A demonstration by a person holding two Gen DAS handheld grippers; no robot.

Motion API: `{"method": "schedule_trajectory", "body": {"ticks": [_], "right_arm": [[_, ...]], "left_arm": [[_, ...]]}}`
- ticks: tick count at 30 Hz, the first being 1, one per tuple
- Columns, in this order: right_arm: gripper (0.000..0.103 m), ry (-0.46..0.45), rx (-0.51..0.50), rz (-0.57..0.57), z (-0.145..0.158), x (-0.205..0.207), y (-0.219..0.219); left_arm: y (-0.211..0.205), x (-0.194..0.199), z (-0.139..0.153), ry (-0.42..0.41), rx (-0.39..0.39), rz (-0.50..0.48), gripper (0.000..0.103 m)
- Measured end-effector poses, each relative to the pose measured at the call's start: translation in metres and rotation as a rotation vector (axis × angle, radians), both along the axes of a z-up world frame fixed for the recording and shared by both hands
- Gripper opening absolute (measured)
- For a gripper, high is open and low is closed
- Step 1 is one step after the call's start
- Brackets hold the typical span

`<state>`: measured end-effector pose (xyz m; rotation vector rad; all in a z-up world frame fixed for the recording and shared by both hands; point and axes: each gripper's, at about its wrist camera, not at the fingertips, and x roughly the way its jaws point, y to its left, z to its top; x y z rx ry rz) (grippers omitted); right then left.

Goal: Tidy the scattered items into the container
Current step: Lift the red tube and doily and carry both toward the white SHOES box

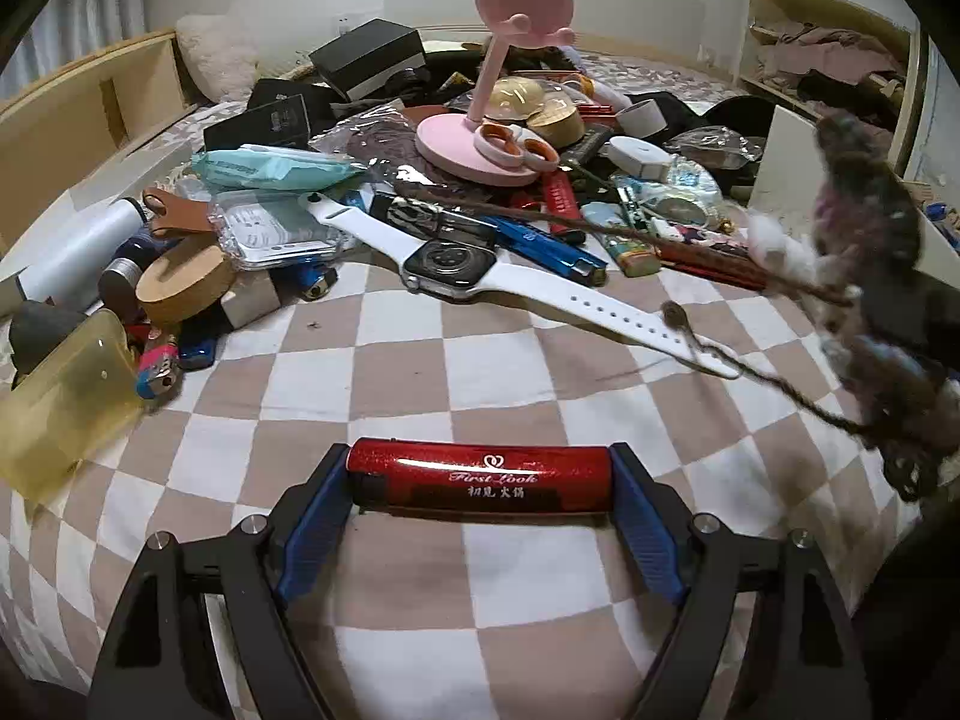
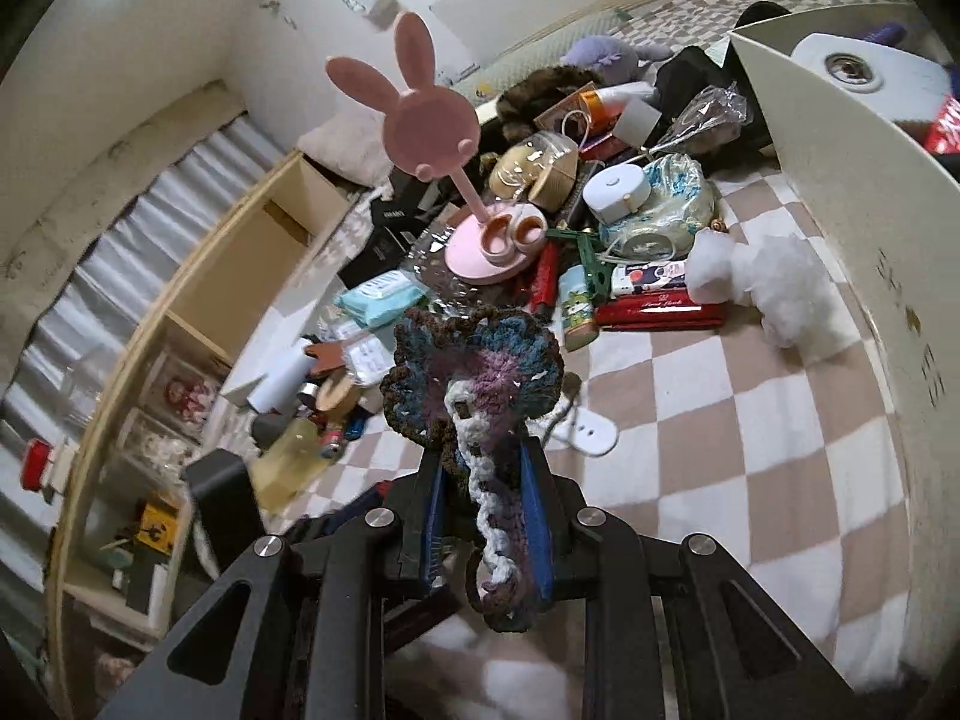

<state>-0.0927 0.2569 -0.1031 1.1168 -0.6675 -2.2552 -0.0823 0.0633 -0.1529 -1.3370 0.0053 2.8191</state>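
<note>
The left gripper (image 1: 480, 483) pinches a glittery red cylindrical lighter (image 1: 480, 476) end to end, blue pads on both caps, jaws held wide by its length, above the pink-and-white checked bedspread (image 1: 420, 372). The right gripper (image 2: 486, 480) is pressed together on a crocheted piece of brown, blue and purple yarn (image 2: 474, 372), whose frilled disc stands above the jaws while a white-and-brown tail hangs below them. In the left wrist view the same yarn piece sits at about 3 o'clock, with loose brown strands (image 1: 720, 354) trailing across the white smartwatch strap (image 1: 600, 312).

The container looks to be the cream-walled box (image 2: 840, 192), at roughly 2 o'clock in the right wrist view and already holding several items. Both loads appear ready to go there.

To do this well, I would lift the yarn high enough that its strands clear the watch and the clutter heap before swinging toward the box; a snag could drag the watch or tip the tall pink rabbit-eared stand (image 2: 420, 120) at 12 o'clock. Bring the right gripper over the box wall, not against it, and let go only once the dangling tail is inside. White stuffing fluff (image 2: 774, 282) lies just beside the wall; pass above it. Keep the lighter level, since an end-to-end pinch may slip if it tilts.
</note>
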Motion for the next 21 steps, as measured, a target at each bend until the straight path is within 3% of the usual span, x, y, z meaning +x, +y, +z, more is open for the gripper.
{"method": "schedule_trajectory", "body": {"ticks": [11, 21], "right_arm": [[0.025, 0.023, -0.099, -0.063, 0.025, 0.026, 0.018], [0.025, 0.12, -0.116, -0.111, 0.07, 0.034, 0.035]], "left_arm": [[-0.005, 0.001, 0.009, 0.008, 0.07, -0.011, 0.083], [-0.008, 0.009, 0.034, 0.081, 0.103, -0.026, 0.083]]}}
